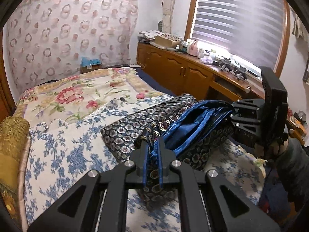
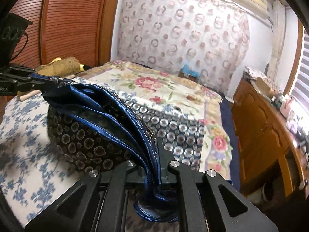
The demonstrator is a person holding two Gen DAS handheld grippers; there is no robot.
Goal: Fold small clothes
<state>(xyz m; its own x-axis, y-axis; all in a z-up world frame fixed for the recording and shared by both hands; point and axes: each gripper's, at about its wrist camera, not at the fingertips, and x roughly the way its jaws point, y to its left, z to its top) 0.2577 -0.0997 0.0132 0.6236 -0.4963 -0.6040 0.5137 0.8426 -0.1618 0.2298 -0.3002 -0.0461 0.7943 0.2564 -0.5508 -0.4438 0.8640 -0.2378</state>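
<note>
Above the bed [image 1: 63, 147], a dark patterned garment [image 1: 195, 135] with a shiny blue lining hangs stretched between the two tools. The left gripper [image 1: 152, 147] is clamped on one bunched end of it, and the right gripper [image 2: 152, 162] pinches the other end, several layers gathered between its fingers. The cloth looks light, limp and probably slippery, so it will likely sag and slide. Holds near the hemmed edges seem safest, where the stitched seam gives the pads something to bite.
</note>
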